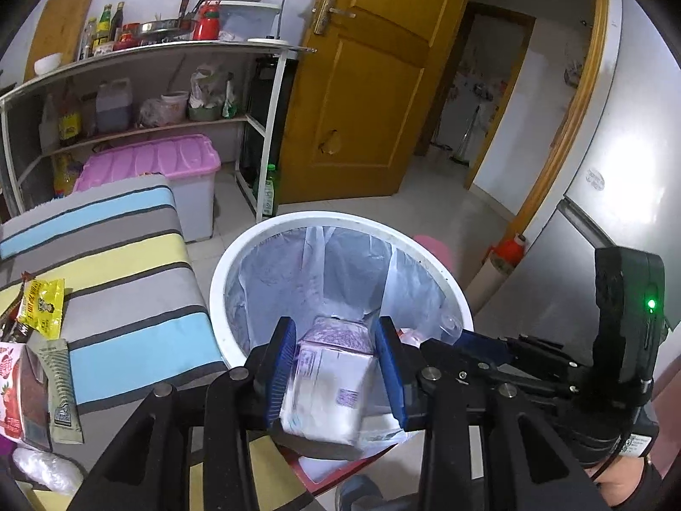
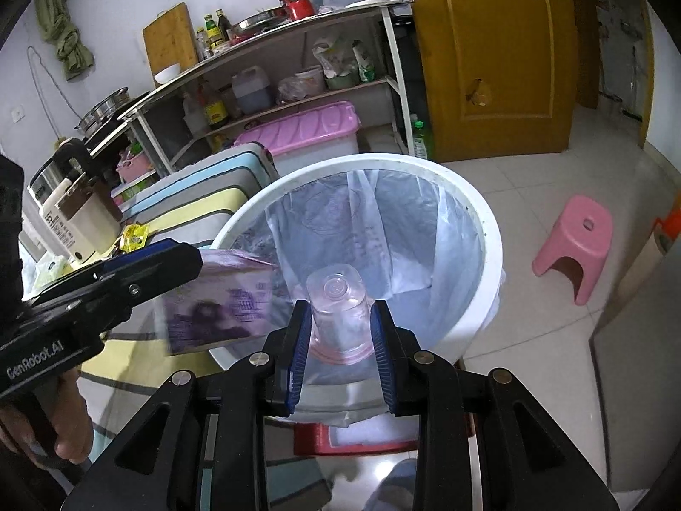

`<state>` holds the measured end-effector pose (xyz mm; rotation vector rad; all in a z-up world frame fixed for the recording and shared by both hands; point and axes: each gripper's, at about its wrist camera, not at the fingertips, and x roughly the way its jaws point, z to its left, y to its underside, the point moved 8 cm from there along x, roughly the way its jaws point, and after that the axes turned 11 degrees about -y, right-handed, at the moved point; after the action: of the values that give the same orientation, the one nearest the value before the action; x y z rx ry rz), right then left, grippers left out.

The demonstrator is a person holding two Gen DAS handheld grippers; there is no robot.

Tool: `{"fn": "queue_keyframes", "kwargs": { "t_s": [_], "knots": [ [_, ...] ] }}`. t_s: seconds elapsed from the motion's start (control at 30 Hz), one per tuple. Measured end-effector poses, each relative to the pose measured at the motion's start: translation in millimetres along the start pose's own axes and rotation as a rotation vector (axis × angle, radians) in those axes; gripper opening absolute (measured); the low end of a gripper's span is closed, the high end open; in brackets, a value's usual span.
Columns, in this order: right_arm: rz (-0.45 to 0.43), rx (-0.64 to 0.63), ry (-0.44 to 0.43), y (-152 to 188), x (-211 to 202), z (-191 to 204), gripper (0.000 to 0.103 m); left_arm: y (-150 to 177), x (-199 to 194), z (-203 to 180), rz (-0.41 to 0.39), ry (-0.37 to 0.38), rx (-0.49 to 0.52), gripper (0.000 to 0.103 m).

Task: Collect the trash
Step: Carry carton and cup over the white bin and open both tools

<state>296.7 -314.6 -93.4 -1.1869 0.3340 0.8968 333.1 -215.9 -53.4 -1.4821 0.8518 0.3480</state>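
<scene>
The left gripper [image 1: 336, 366] has its blue fingers [image 1: 283, 366] closed partway on a purple-and-white carton [image 1: 327, 387], gripped by its two sides and held over the near rim of the bin [image 1: 340, 219]. The right gripper [image 2: 338, 349] likewise pinches a clear plastic cup [image 2: 338, 311], upturned with its base pointing away, above the bin's lined mouth. Judging by this, the drop-off step is in hand: both pieces are carried and poised over the liner [image 2: 383, 230]. The next move calls for simply spreading each pair of fingers so carton and cup fall inside, the carton perhaps nudged further in past the rim first. More wrappers [image 1: 40, 306] lie on the striped tabletop [image 1: 140, 281] beside the bin, left to collect.
</scene>
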Motion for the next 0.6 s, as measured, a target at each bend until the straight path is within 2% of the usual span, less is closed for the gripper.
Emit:
{"fn": "queue_keyframes", "kwargs": {
  "t_s": [0.13,0.37,0.6],
  "knots": [
    [-0.008,0.001,-0.002,-1,-1,-1,0.038,-2,-2,2,-0.008,0.003,-0.006,0.044],
    [-0.030,-0.013,0.005,-2,-12,4,0.038,-5,-20,11,-0.036,0.004,-0.041,0.044],
    [-0.077,-0.053,-0.008,8,-39,32,0.038,8,-59,30,-0.076,-0.027,-0.069,0.044]
  ]
}}
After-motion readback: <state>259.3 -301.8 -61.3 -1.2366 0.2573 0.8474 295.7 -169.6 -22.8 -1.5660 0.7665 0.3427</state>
